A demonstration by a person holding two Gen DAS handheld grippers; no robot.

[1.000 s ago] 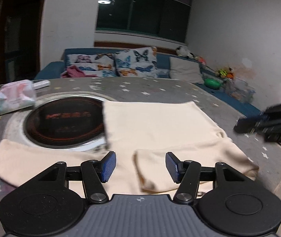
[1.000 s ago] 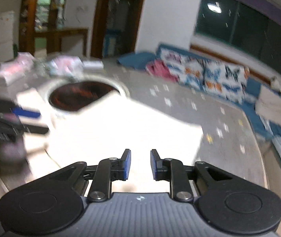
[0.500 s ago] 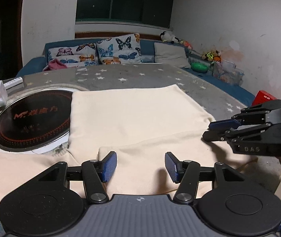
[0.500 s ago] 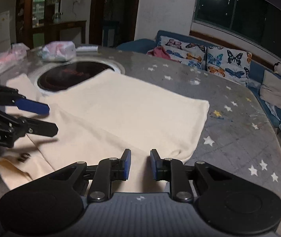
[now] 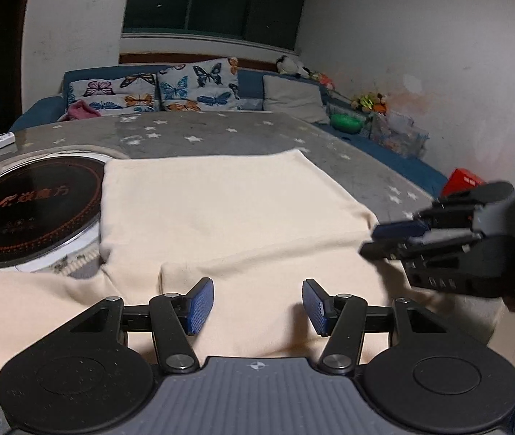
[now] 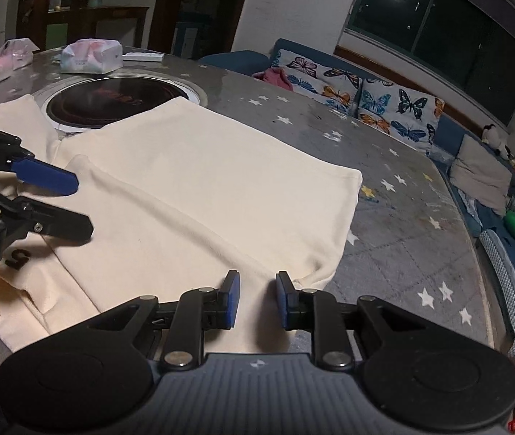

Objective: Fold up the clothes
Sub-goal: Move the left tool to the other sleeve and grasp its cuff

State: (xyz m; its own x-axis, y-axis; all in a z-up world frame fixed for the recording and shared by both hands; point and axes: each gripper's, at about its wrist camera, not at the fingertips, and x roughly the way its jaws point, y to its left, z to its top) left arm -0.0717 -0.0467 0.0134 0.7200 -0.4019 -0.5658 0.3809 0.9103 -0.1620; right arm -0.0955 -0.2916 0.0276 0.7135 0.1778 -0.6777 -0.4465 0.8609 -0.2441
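A cream garment (image 5: 221,210) lies flat on the grey star-patterned table (image 5: 221,134), with a sleeve spread to the left and one folded over the near part. It also shows in the right wrist view (image 6: 203,181). My left gripper (image 5: 257,306) is open and empty, just above the garment's near edge. My right gripper (image 6: 257,299) has its jaws a little apart and empty, low over the garment's near right corner. In the left wrist view the right gripper (image 5: 384,239) sits at the garment's right edge. In the right wrist view the left gripper (image 6: 65,203) hovers at the left.
A round black induction hob (image 5: 29,203) is set into the table, partly under the garment. Tissue packs (image 6: 90,56) and a remote lie at the far left. A blue sofa with butterfly cushions (image 5: 185,90) stands behind. The table's right edge (image 6: 474,272) curves close by.
Both grippers have come in low over the garment's near edge, the right one swinging in from the right side. The garment lies as before.
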